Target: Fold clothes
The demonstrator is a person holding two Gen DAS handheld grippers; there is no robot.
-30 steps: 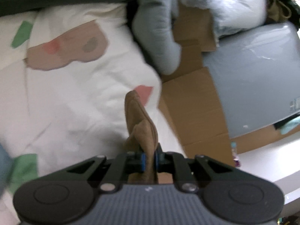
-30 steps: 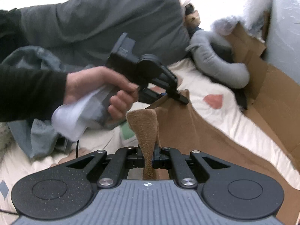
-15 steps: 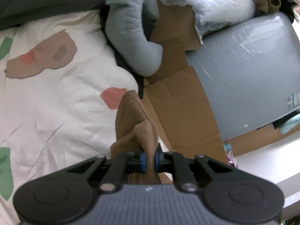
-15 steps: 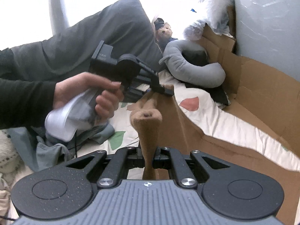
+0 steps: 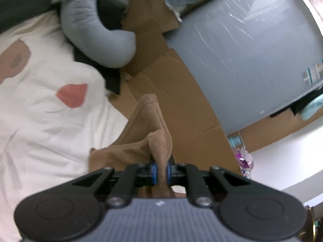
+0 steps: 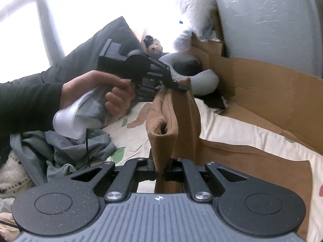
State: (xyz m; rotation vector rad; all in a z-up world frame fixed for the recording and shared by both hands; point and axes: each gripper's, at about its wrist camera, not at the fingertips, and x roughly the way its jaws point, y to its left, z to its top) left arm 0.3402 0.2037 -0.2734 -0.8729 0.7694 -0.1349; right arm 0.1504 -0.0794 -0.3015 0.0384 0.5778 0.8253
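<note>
Both grippers, left and right, were clamped on the brown cloth, which hung lifted between them over the bed (presumably to fold it).

brown garment: soft, suede-like tan cloth, one piece, lifted at two bunched corners and otherwise spread low over a white bedsheet printed with leaf and blob shapes. one corner stands as a rolled, upright tuft pinched between the right gripper pads, the other hangs from the left gripper held higher and farther back, the fabric draping between the two in a vertical fold. in the left wrist view the pinched corner rises as a creased peak above the closed pads, with a flap trailing left onto the sheet.
</note>
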